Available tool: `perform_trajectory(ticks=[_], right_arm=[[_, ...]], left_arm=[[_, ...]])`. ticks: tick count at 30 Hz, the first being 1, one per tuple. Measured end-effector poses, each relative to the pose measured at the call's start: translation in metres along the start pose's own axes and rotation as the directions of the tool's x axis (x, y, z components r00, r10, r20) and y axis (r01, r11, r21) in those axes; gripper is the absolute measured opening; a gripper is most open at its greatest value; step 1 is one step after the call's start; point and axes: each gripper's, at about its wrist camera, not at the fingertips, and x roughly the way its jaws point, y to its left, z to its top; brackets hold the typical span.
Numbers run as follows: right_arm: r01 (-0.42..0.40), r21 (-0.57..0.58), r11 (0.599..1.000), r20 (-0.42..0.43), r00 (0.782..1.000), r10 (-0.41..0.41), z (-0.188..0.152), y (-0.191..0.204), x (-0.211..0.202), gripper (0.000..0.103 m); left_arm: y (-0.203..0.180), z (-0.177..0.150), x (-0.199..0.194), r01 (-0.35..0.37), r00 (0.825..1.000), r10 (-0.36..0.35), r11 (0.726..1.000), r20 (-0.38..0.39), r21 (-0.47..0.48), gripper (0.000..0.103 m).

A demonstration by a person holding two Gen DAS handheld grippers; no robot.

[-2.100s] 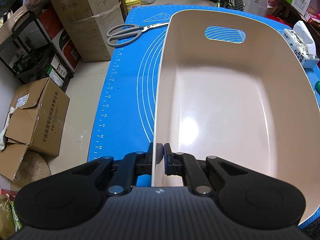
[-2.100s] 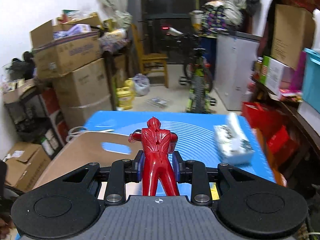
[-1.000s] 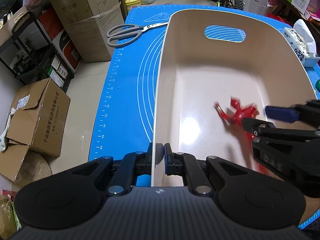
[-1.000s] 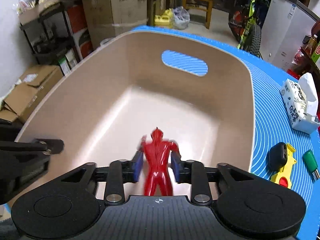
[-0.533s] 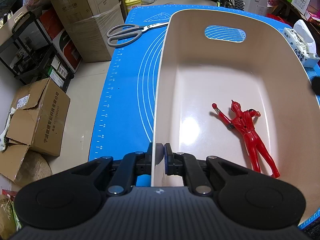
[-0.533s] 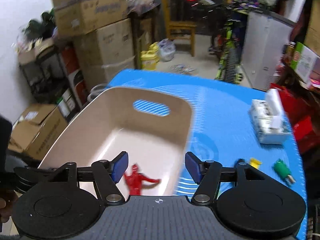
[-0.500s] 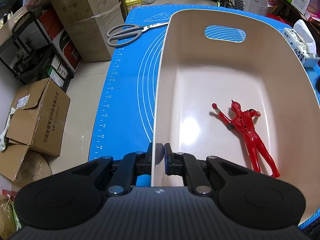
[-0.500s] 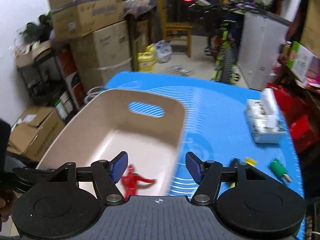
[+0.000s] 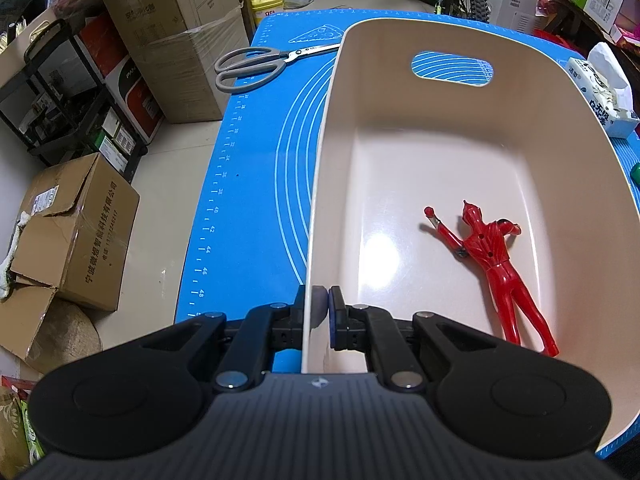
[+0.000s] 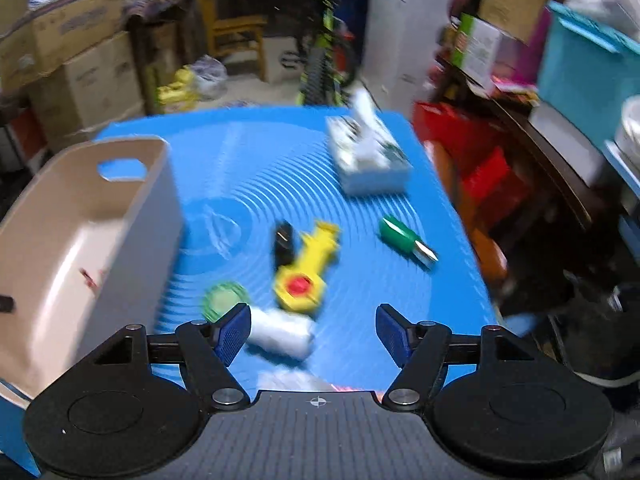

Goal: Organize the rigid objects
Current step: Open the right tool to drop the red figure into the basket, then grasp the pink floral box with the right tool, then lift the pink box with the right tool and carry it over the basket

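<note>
My left gripper (image 9: pixel 320 312) is shut on the near left rim of the beige bin (image 9: pixel 320 184). A red toy figure (image 9: pixel 494 264) lies face down on the bin floor. My right gripper (image 10: pixel 314 332) is open and empty above the blue mat (image 10: pixel 248 168), right of the bin (image 10: pixel 132 216). Just ahead of it lie a white roll (image 10: pixel 280 332), a green round object (image 10: pixel 222 300), a yellow toy with a red button (image 10: pixel 306 268), a black object (image 10: pixel 283 244) and a green-handled screwdriver bit (image 10: pixel 404 240). The right wrist view is blurred.
Grey scissors (image 9: pixel 256 66) lie on the mat left of the bin's far end. A tissue pack (image 10: pixel 368 156) stands at the mat's far right, also in the left wrist view (image 9: pixel 604 92). Cardboard boxes (image 9: pixel 72 232) stand on the floor to the left.
My right gripper let go of the red figure in the bin, lifted out and swung right over the loose objects on the mat. My left gripper has not moved.
</note>
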Motion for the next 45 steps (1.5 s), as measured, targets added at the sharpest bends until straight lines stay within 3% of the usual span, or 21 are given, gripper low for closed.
perform_trajectory(ticks=[19,24,29,45], right_arm=[[0.04,0.022,0.999,-0.208,0.978,-0.034,-0.069,-0.029,0.05,0.075],[0.035,0.04,0.999,-0.203,0.979,-0.026,-0.071,-0.029,0.059,0.075],[0.024,0.046,0.999,-0.19,0.982,-0.015,-0.071,-0.028,0.062,0.063],[0.079,0.075,0.994,-0.097,0.993,-0.072,-0.055,-0.034,0.046,0.063]], left_arm=[[0.001,-0.001,0.001,0.0,1.0,0.0,1.0,0.001,-0.003,0.011],[0.001,-0.001,0.001,0.0,1.0,0.0,1.0,0.001,-0.004,0.011],[0.0,0.0,0.001,-0.001,1.0,0.001,1.0,0.001,-0.004,0.011],[0.001,0.0,0.001,0.004,1.0,-0.004,1.0,0.001,-0.008,0.011]])
